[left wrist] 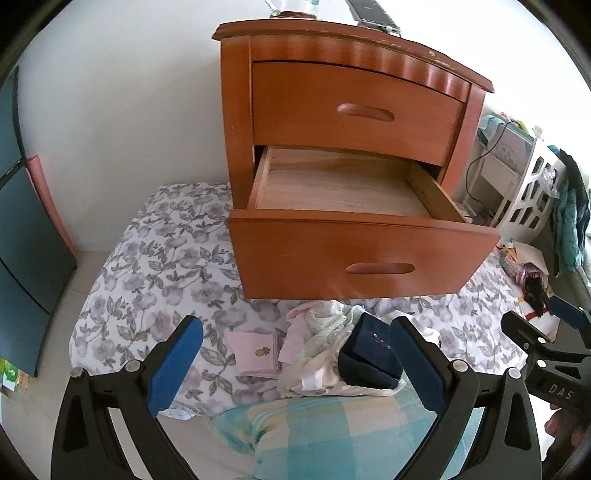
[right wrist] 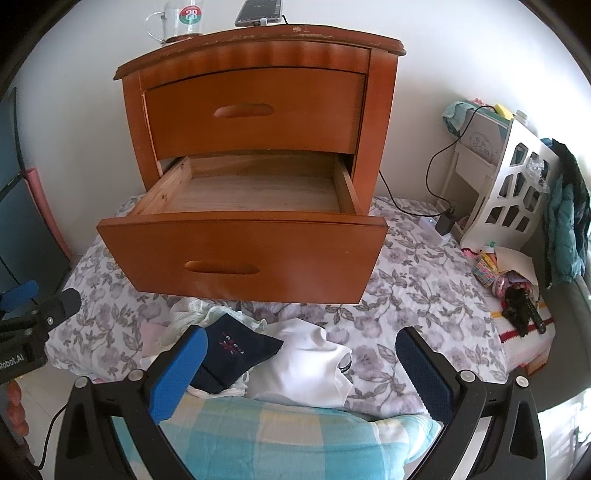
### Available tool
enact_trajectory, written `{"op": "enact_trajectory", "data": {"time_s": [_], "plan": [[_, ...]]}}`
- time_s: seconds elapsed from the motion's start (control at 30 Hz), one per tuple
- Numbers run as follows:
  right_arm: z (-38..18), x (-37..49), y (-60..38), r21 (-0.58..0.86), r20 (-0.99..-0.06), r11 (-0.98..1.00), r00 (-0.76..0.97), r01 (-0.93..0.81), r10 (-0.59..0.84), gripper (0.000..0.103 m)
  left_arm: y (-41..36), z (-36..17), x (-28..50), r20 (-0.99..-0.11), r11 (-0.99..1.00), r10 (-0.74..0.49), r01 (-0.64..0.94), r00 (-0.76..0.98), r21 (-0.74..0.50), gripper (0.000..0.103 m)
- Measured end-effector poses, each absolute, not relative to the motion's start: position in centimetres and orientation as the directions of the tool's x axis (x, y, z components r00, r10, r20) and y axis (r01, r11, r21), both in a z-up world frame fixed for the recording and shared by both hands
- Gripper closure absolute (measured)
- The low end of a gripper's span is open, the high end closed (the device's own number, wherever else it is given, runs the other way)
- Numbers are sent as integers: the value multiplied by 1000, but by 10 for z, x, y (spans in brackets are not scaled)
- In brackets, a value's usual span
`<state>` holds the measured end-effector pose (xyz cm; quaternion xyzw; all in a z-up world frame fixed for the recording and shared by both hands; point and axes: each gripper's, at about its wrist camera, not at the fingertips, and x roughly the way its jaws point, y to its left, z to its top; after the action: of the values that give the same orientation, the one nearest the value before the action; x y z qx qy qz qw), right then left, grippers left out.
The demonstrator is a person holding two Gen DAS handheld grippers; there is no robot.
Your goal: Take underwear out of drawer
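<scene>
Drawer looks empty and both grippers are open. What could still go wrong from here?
The open drawer juts over the clothes pile; a rising gripper could knock its front. The glass mug and phone on top could be shaken if the drawer is shoved shut.

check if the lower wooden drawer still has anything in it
Empty: the pulled-out lower wooden drawer shows only bare wood in both views.

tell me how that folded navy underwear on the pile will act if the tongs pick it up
The folded navy underwear is soft cloth, so it will probably sag and unfold when lifted by one edge. It looks light for its size. It lies atop the white garment and pale pieces, so a deep pinch might drag those along too.
</scene>
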<state>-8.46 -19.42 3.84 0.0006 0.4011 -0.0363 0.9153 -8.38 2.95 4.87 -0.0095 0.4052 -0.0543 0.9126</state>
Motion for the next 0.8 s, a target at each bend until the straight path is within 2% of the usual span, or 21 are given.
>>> {"op": "enact_trajectory", "data": {"time_s": [0.43, 0.8], "plan": [[41, -83, -196, -14, -729, 998, 682, 69, -57, 0, 22, 45, -82, -744, 996, -67, 84, 665, -15, 2], [40, -84, -198, -12, -728, 998, 683, 69, -56, 0, 20, 42, -81, -739, 995, -83, 91, 668, -29, 2]]}}
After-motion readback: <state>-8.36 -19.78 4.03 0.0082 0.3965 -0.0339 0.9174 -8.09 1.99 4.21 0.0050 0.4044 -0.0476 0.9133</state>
